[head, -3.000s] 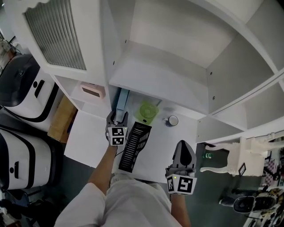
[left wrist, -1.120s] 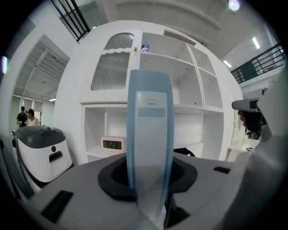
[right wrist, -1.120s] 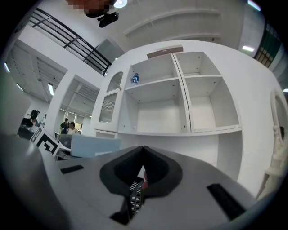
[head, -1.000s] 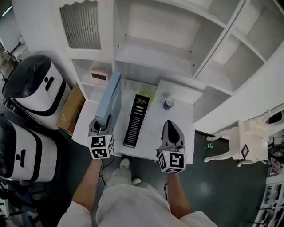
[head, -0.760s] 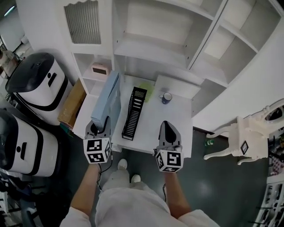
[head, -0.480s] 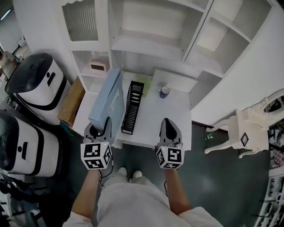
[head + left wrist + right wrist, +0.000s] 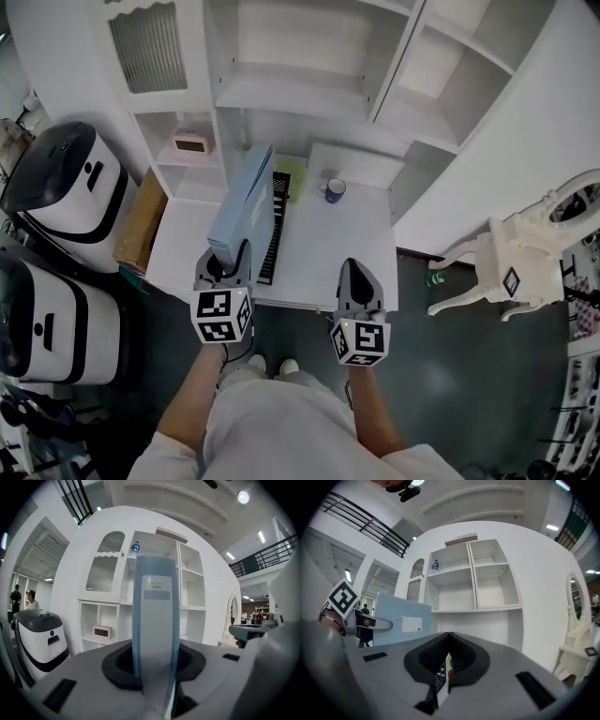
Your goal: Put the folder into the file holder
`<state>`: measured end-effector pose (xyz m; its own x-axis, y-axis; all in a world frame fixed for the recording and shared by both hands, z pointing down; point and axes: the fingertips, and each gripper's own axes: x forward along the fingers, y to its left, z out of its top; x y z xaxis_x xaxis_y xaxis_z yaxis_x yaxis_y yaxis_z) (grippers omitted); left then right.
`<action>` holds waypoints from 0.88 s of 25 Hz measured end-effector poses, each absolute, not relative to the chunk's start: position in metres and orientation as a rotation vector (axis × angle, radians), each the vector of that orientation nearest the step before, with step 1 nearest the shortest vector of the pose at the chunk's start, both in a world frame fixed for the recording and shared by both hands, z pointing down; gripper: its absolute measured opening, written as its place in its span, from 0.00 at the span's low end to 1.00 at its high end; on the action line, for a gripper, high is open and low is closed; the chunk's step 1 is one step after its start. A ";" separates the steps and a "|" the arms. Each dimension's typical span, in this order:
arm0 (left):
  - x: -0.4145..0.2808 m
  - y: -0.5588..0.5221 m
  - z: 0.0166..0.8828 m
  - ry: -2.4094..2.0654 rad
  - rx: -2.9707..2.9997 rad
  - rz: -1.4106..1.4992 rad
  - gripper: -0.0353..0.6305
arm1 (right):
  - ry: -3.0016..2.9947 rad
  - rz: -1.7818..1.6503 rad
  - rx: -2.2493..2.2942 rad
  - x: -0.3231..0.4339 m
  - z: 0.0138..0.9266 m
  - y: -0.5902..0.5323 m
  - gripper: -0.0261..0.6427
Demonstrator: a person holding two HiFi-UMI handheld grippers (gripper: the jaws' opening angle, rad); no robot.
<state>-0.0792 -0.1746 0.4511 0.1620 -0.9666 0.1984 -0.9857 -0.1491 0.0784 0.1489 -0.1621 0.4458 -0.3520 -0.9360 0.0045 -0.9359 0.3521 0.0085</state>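
The blue folder point(image 7: 243, 199) is clamped by its near end between the jaws of the left gripper point(image 7: 225, 266), which are set narrowly apart on it. The folder is held on edge and stretches straight ahead of that gripper, its spine turned toward the gripper's own camera. The black file holder point(image 7: 274, 234) is seen lying on the white table point(image 7: 328, 253), just to the right of the folder and ahead of the left gripper, partly covered by the folder from above. Whether the folder touches the file holder cannot be told.

The right gripper point(image 7: 356, 274) is held over the table's near edge, to the right of the file holder, with its jaws pressed together and nothing between them. Further ahead of it a mug point(image 7: 333, 190) is seen on the table. A small pink clock point(image 7: 191, 144) is seen on a low shelf ahead and to the left of the left gripper.
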 end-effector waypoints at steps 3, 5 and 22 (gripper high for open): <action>-0.071 -0.192 0.458 -1.920 2.253 0.162 0.25 | -2.566 0.001 1.793 0.156 0.448 -0.163 0.04; -0.068 -0.204 0.459 -1.933 2.261 0.168 0.25 | -2.558 0.014 1.802 0.161 0.449 -0.167 0.04; -0.059 -0.269 0.526 -1.980 2.260 0.085 0.25 | -2.492 0.028 1.868 0.189 0.454 -0.187 0.04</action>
